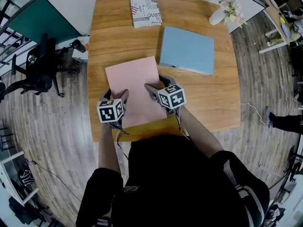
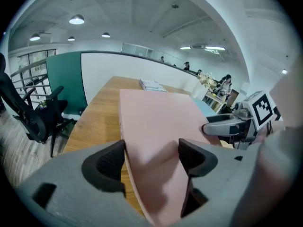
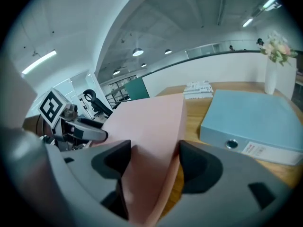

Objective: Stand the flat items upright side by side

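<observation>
A pink binder (image 1: 132,86) is tilted up off the wooden table (image 1: 215,100) at its near end, held at both near corners. My left gripper (image 1: 120,96) is shut on its left side, and in the left gripper view the pink cover (image 2: 156,126) fills the gap between the pads (image 2: 110,162). My right gripper (image 1: 154,89) is shut on the binder's right side, with the pink binder (image 3: 151,126) wedged between its pads. A light blue binder (image 1: 187,50) lies flat to the right, and it also lies flat in the right gripper view (image 3: 255,119).
A printed book (image 1: 145,11) lies flat at the table's far edge. A white vase with flowers (image 1: 218,14) stands at the far right corner. A black office chair (image 1: 40,70) sits on the floor to the left.
</observation>
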